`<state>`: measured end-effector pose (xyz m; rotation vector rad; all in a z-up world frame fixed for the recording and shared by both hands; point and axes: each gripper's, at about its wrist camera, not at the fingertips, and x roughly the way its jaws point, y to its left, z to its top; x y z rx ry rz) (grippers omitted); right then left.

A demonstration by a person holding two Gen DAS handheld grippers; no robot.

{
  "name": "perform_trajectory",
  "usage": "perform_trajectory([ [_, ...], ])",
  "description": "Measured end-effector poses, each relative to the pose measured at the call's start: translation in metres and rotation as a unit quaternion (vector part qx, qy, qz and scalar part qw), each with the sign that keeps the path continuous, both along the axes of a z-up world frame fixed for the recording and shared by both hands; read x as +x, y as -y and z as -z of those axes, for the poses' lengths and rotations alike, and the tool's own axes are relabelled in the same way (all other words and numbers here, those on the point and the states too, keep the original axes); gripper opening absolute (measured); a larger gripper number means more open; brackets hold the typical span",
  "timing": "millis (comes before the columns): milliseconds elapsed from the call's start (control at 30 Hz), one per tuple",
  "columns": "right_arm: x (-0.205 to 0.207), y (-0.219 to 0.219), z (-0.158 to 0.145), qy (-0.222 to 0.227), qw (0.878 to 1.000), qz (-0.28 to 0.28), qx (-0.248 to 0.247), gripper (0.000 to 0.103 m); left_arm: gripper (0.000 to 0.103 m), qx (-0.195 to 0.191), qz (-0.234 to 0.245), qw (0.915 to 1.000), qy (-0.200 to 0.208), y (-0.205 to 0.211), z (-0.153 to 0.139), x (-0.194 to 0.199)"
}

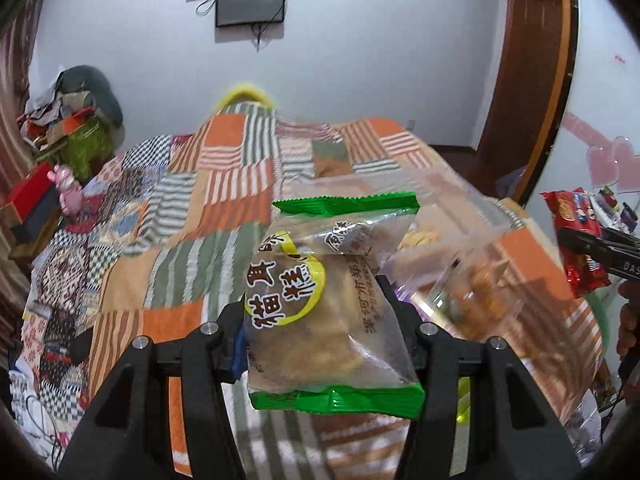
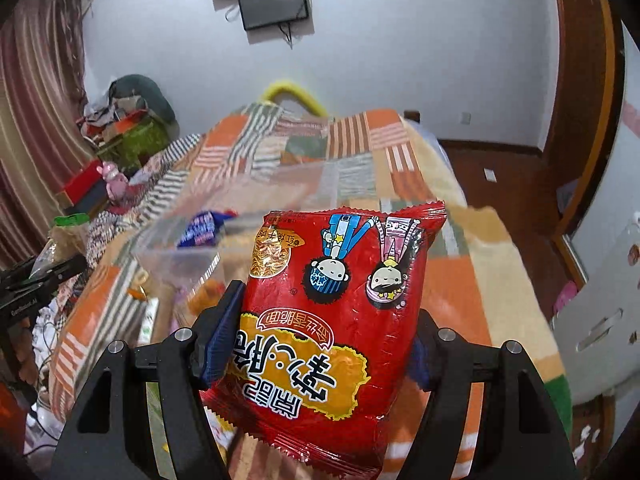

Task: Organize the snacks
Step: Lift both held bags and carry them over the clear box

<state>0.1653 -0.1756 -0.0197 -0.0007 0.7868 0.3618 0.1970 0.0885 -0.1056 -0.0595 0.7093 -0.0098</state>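
The green-edged pastry packet (image 1: 332,300) is clamped in the left tongs (image 1: 320,320), held up above the patchwork-covered bed (image 1: 192,208); the red noodle-snack packet (image 2: 336,320) is clamped the same way in the right tongs (image 2: 320,344). Just ahead of both, low over the bed, a clear plastic container (image 2: 180,256) already holds several snacks — a blue packet (image 2: 204,228) and some orange ones, blurred. So the sorting looks partly done: some items are in, two are in the air, neither yet released. More wrappers seem to lie beside the container, so a few picks probably remain — how many, I cannot tell.
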Motion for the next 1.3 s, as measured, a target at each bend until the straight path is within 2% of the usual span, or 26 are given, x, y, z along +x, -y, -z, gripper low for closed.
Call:
perform_trajectory([
  [267, 0.020, -0.011, -0.015, 0.034, 0.999, -0.005, 0.006, 0.066, 0.053, -0.001, 0.014, 0.9997, 0.019, 0.016, -0.015, 0.026],
  [533, 0.044, -0.021, -0.016, 0.043, 0.999, -0.010, 0.019, 0.066, 0.053, -0.012, 0.015, 0.9996, 0.018, 0.023, -0.014, 0.058],
  [633, 0.055, -0.029, -0.013, 0.037, 0.999, -0.016, 0.026, 0.066, 0.053, -0.018, 0.016, 0.9996, 0.014, 0.024, -0.010, 0.070],
  [967, 0.088, -0.054, 0.013, 0.010, 0.999, -0.043, -0.003, 0.066, 0.053, -0.023, 0.025, 0.9993, -0.018, 0.031, 0.015, 0.113],
  [1300, 0.112, -0.066, 0.037, -0.040, 0.997, -0.067, -0.019, 0.066, 0.053, -0.014, 0.030, 0.9982, -0.049, 0.040, 0.043, 0.140],
])
